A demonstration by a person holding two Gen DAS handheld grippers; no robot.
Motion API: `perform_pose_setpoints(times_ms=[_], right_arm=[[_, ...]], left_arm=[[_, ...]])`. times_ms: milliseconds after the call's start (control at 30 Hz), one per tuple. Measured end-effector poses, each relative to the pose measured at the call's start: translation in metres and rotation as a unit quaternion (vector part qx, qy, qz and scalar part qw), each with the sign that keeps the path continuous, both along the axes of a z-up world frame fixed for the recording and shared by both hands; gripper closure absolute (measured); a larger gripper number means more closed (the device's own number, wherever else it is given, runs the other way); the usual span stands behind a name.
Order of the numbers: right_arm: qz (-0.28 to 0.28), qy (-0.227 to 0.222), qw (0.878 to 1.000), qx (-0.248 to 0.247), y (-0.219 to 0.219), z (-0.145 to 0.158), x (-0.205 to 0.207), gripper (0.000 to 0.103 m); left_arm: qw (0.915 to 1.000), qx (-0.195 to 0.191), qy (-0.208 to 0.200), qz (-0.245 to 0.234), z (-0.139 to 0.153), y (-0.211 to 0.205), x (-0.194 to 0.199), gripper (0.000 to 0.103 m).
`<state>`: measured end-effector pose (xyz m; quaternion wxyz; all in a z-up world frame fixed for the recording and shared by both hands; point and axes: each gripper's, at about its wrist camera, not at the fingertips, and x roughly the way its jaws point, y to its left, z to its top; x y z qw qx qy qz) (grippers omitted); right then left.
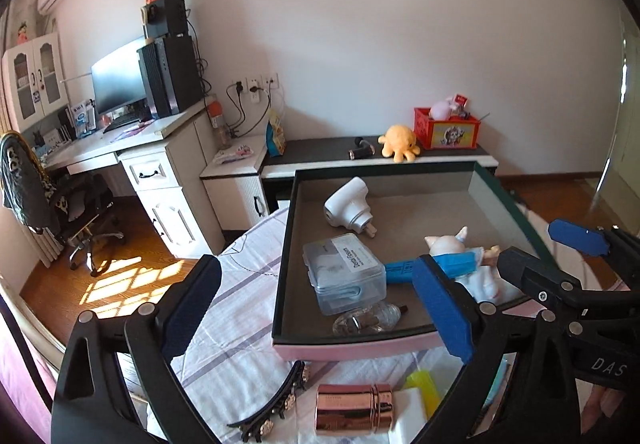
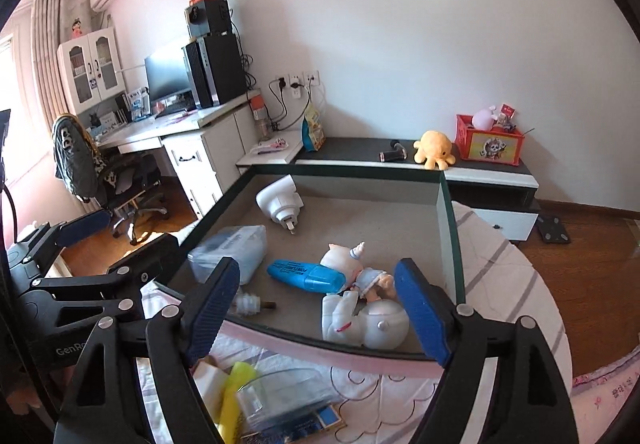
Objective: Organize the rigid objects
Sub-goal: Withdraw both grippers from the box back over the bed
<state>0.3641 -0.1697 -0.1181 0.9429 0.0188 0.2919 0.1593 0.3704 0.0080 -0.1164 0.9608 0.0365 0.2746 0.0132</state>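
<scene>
An open box (image 1: 352, 348) (image 2: 448, 224) with a pink outside and a grey floor lies on the bed. In it are a white plug adapter (image 1: 348, 208) (image 2: 280, 200), a clear plastic case (image 1: 344, 272) (image 2: 236, 248), a blue highlighter (image 1: 400, 270) (image 2: 304, 276), a small glass bottle (image 1: 366, 318) (image 2: 248, 302), a unicorn doll (image 2: 344, 260) and a white astronaut figure (image 2: 368, 320). My left gripper (image 1: 316, 308) (image 2: 116, 240) hangs open over the box's near left corner, holding nothing. My right gripper (image 2: 316, 310) (image 1: 552, 252) is open and empty above the near right edge, over the astronaut.
On the striped sheet before the box lie a rose-gold cylinder (image 1: 354, 414), a black jewelled hair clip (image 1: 276, 404), a yellow marker (image 2: 236, 392) and a clear plastic case (image 2: 288, 400). Beyond the bed stand a low cabinet (image 2: 492, 168) and a desk (image 1: 160, 148).
</scene>
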Motion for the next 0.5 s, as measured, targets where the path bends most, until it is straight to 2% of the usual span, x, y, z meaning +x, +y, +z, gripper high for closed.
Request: perform_pose_setpoints(times_ms=[167, 233, 367, 500], right_arm=[[-0.024, -0.066, 0.997, -0.014, 0.000, 0.032, -0.068, 0.013], [-0.039, -0.085, 0.995, -0.023, 0.000, 0.041, -0.094, 0.000], [-0.044, -0.120, 0.992, -0.019, -0.004, 0.054, -0.147, 0.000], [-0.064, -0.134, 0.989, -0.021, -0.006, 0.062, -0.187, 0.000]], left_arm=[[0.9977, -0.005, -0.068, 0.007, 0.029, 0.002, -0.073, 0.000], [0.9962, -0.011, -0.085, 0.013, 0.037, 0.003, -0.101, 0.000], [0.9933, -0.024, -0.113, 0.006, 0.048, 0.002, -0.151, 0.000], [0.9909, -0.006, -0.134, 0.008, 0.056, -0.006, -0.192, 0.000]])
